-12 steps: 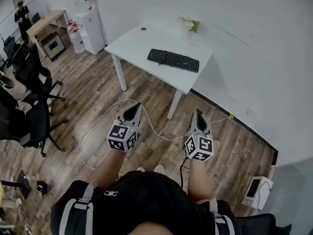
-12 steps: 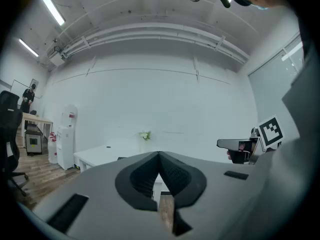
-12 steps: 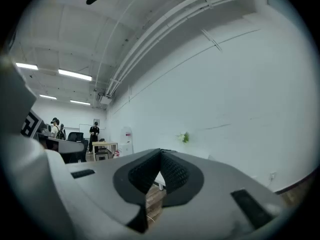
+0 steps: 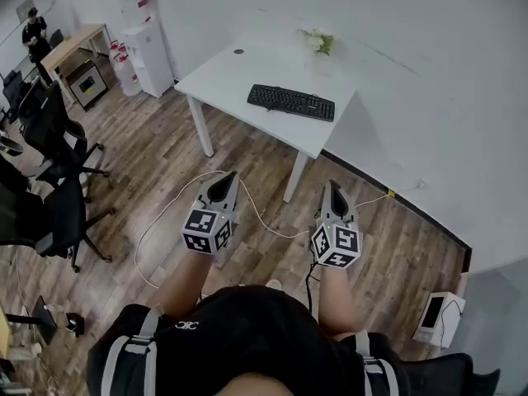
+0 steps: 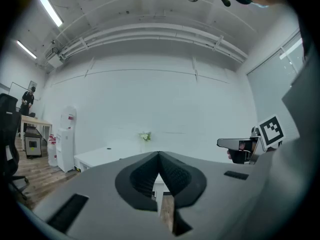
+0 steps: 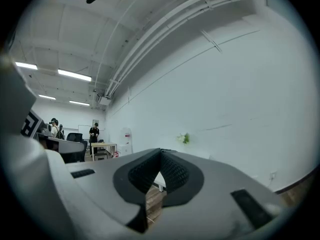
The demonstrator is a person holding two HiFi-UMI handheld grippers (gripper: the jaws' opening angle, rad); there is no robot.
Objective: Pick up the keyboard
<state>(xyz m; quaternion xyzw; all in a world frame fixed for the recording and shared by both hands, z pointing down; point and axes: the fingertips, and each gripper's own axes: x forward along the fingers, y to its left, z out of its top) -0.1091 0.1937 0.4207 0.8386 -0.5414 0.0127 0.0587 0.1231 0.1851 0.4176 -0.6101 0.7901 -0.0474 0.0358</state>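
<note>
A black keyboard (image 4: 291,102) lies flat on the near right part of a white table (image 4: 231,77) ahead, in the head view. My left gripper (image 4: 224,181) and right gripper (image 4: 332,190) are held level over the wooden floor, well short of the table, both shut and empty. The left gripper view shows its jaws (image 5: 159,156) closed tip to tip, with the white table (image 5: 100,156) far off and my right gripper (image 5: 245,146) at the side. In the right gripper view the jaws (image 6: 160,155) also meet; the keyboard is hidden in both gripper views.
A small white flower bunch (image 4: 320,41) stands at the table's far edge by the wall. A white cable (image 4: 177,200) loops over the floor in front. Black office chairs (image 4: 49,130) stand at the left, a water dispenser (image 4: 148,52) and a wooden desk (image 4: 74,44) beyond.
The whole view has shifted slightly; both grippers stay shut and side by side, a touch nearer to the table.
</note>
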